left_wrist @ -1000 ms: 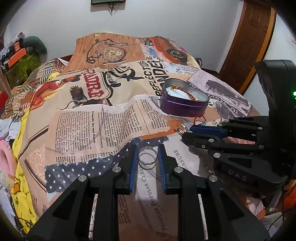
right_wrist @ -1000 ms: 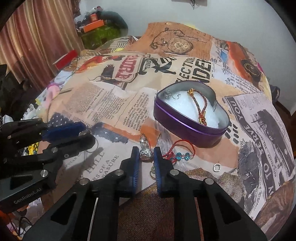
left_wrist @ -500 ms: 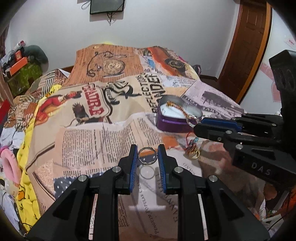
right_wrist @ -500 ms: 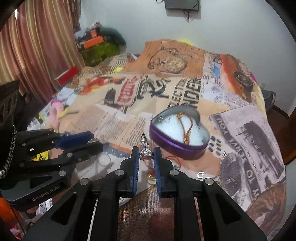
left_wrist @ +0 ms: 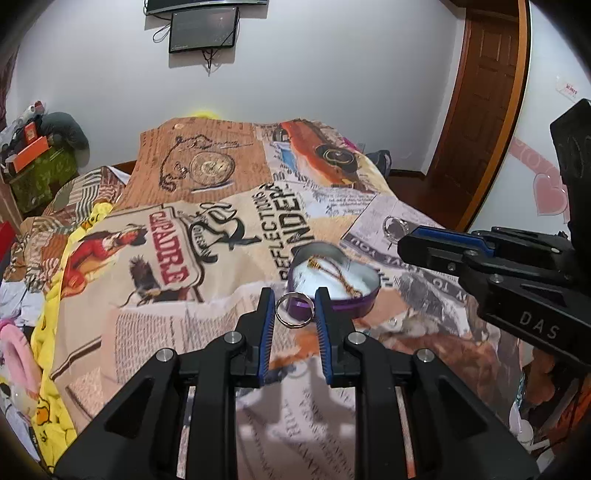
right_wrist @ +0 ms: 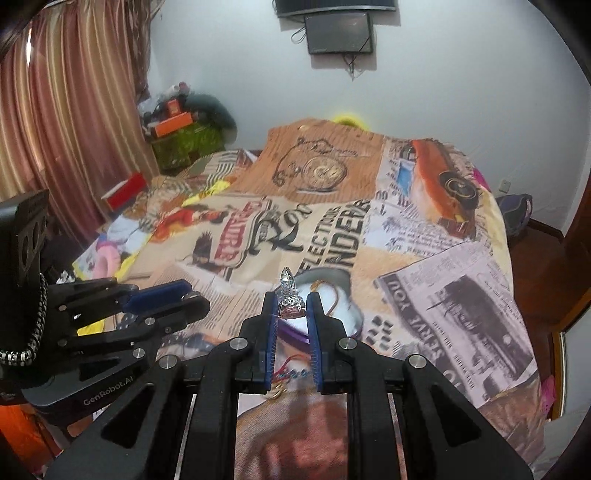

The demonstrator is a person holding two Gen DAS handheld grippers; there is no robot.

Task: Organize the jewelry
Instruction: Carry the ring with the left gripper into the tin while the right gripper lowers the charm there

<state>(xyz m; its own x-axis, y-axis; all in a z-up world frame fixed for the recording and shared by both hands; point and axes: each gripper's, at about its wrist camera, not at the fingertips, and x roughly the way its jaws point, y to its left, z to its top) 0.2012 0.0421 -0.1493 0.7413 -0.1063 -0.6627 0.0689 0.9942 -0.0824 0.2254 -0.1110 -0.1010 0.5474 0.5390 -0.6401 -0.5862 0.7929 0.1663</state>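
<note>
My left gripper (left_wrist: 294, 308) is shut on a plain silver ring (left_wrist: 294, 314), held up above the bed. Just beyond it sits the purple heart-shaped tin (left_wrist: 364, 302) with white padding and a gold-and-red bracelet (left_wrist: 341, 275) inside. In the right wrist view my right gripper (right_wrist: 291, 308) is shut on a sparkling crystal ring (right_wrist: 289, 295), lifted over the same tin (right_wrist: 325, 275). A red cord bracelet with blue beads (right_wrist: 291, 371) lies on the bedspread below the right fingers. The right gripper (left_wrist: 404, 243) reaches in from the right of the left wrist view, and the left gripper (right_wrist: 192, 301) enters from the left of the right wrist view.
A bedspread (left_wrist: 184, 325) printed with newspaper and a pocket watch covers the bed. A wooden door (left_wrist: 484, 103) stands at the right, curtains (right_wrist: 66, 129) and a cluttered green box (right_wrist: 184, 142) at the left, a wall screen (left_wrist: 203, 29) above.
Both grippers have risen off the bedspread with their rings still clamped. The tin now sits lower and closer behind the fingertips, and more of the wall shows.
</note>
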